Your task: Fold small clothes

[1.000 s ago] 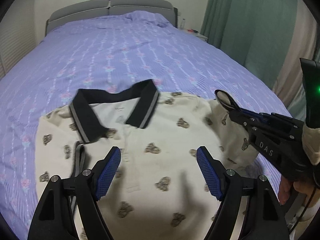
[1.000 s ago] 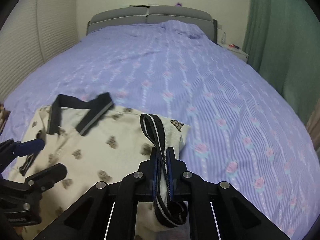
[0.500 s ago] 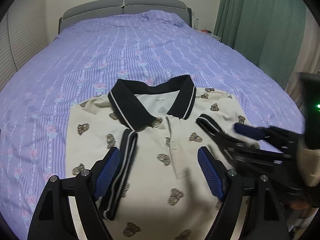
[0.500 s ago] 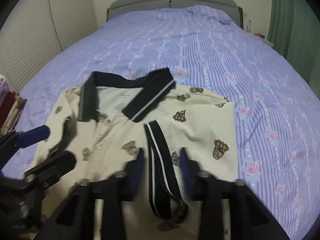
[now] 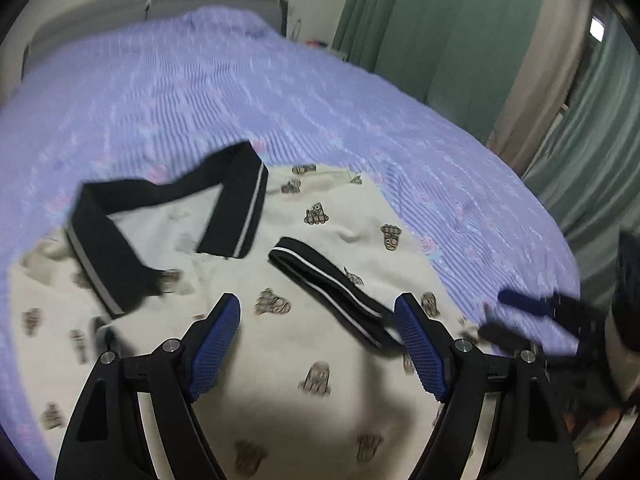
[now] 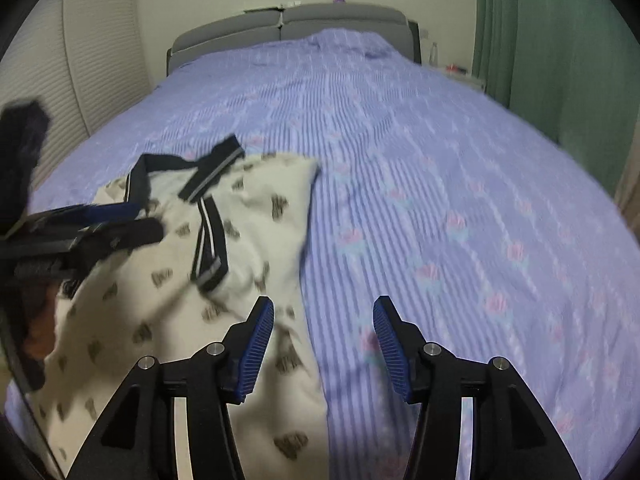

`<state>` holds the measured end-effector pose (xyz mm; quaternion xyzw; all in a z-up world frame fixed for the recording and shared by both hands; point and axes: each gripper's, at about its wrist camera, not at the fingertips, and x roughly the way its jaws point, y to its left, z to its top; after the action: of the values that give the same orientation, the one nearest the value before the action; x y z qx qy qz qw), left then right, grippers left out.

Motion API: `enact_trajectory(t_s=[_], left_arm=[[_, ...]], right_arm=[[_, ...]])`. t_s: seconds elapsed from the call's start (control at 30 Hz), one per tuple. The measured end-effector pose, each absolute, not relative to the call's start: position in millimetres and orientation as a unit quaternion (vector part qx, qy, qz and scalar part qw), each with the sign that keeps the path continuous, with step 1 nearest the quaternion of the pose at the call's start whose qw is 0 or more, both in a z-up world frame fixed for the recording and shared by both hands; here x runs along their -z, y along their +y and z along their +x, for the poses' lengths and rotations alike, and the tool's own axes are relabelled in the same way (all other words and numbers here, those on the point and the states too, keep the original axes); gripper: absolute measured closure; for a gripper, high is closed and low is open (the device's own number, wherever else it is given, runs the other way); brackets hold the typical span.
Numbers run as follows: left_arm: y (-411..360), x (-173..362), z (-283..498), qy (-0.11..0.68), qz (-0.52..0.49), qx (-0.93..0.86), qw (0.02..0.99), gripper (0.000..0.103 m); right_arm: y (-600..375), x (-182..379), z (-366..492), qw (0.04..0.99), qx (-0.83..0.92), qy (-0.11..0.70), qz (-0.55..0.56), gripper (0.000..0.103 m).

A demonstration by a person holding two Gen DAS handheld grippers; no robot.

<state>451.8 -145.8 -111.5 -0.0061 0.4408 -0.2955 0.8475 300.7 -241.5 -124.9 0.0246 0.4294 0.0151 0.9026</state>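
A cream polo shirt with small brown prints and a black collar lies front up on the purple bed. Its black-cuffed right sleeve is folded in over the chest. My left gripper hovers open over the shirt's middle, nothing between its blue pads. My right gripper hangs over the shirt's right edge; its jaws are opening and nothing is between them. The right gripper also shows blurred at the left wrist view's right side.
The purple striped bedspread with pink flowers stretches to a grey headboard. Green curtains hang to the right of the bed. A ribbed white wall panel runs along the left side.
My right gripper let go of the black-cuffed sleeve, which now lies folded on the chest, and pulled back to the right. The left gripper shifted over the shirt and stayed open.
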Motion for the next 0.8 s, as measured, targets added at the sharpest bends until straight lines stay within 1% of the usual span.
enact_trajectory(t_s=[0.2, 0.43, 0.5, 0.57, 0.67, 0.73, 0.8], left_arm=[[-149, 133, 487, 0.473, -0.076, 0.287, 0.829, 0.025], [-174, 141, 505, 0.478, -0.051, 0.287, 0.828, 0.025], [-175, 141, 505, 0.476, -0.046, 0.287, 0.830, 0.033], [-170, 141, 505, 0.479, -0.053, 0.291, 0.827, 0.064], [-167, 136, 505, 0.474, -0.062, 0.307, 0.823, 0.082], [-170, 125, 503, 0.450, -0.055, 0.318, 0.833, 0.090], [-173, 118, 502, 0.429, -0.043, 0.325, 0.842, 0.090]], right_arm=[[-237, 145, 301, 0.893, -0.058, 0.443, 0.042, 0.050], [-238, 158, 306, 0.892, -0.059, 0.445, 0.057, 0.050], [-238, 158, 309, 0.893, -0.055, 0.443, 0.055, 0.050], [-235, 159, 312, 0.893, -0.054, 0.445, 0.044, 0.050], [-234, 160, 311, 0.895, -0.051, 0.441, 0.029, 0.050], [-236, 159, 312, 0.898, -0.041, 0.437, 0.028, 0.050], [-241, 158, 309, 0.902, -0.024, 0.431, 0.028, 0.050]])
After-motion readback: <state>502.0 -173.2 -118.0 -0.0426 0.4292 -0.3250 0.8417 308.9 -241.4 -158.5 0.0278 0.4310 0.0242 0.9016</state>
